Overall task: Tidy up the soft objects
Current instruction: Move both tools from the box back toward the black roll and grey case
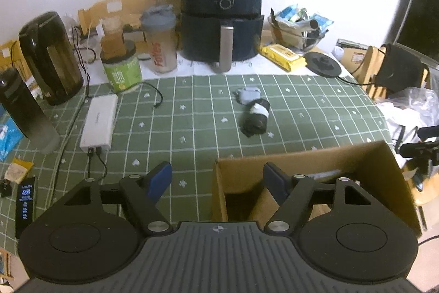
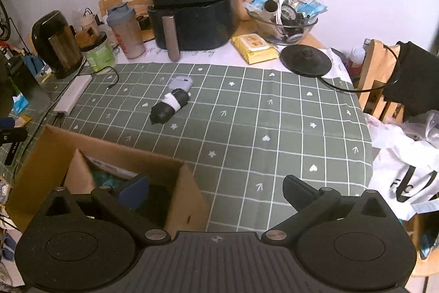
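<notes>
Left wrist view: both tongs (image 1: 216, 177) (image 2: 215, 190) are hanging released, empty, beside the box (image 1: 384, 155); rolled socks (image 1: 255, 117) are waiting on the bench (image 1: 315, 106).

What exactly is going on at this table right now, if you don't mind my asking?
A person holding a gripper in each hand is sorting soft items into a cardboard box at the near edge of the green checked tablecloth. Both the left gripper and the right gripper are near the box with open jaws and nothing between them. A black rolled bundle with a white band and a small grey soft item lie out on the cloth. Something teal shows inside the box.
</notes>
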### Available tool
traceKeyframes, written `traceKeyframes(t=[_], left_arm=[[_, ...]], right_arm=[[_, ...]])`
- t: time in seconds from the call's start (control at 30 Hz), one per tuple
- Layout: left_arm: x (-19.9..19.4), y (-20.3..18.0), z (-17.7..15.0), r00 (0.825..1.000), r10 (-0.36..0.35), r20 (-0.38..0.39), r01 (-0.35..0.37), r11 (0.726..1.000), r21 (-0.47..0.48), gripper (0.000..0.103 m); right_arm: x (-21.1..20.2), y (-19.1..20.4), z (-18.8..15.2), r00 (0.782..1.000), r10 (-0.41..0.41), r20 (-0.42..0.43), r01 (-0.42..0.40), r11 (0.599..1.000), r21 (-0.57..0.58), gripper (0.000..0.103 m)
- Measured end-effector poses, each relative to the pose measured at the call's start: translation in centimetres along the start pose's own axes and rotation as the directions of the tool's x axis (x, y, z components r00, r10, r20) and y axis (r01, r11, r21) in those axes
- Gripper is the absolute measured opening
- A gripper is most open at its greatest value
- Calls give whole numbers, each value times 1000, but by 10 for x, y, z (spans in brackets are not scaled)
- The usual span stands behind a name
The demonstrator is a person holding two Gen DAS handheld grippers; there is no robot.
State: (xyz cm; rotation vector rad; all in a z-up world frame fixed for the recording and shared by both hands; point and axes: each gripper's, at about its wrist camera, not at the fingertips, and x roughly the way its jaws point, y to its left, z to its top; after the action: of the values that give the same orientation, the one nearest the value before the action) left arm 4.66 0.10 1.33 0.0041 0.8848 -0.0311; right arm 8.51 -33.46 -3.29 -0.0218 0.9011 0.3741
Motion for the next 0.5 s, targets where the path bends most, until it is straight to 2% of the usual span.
traceKeyframes(t=[0.17, 0.37, 0.5], left_arm=[[4, -2, 8, 1000, 20, 4, -20, 1000, 7, 73], [13, 4, 22, 1000, 7, 9, -7, 1000, -18, 73], [25, 5, 34, 1000, -7, 4, 7, 1000, 6, 73]], right_arm=[[6, -9, 8, 999, -47, 15, 48, 999, -23, 103], [16, -20, 17, 997, -70, 32, 71, 997, -10, 103], [25, -25, 21, 996, -88, 24, 87, 996, 15, 103]])
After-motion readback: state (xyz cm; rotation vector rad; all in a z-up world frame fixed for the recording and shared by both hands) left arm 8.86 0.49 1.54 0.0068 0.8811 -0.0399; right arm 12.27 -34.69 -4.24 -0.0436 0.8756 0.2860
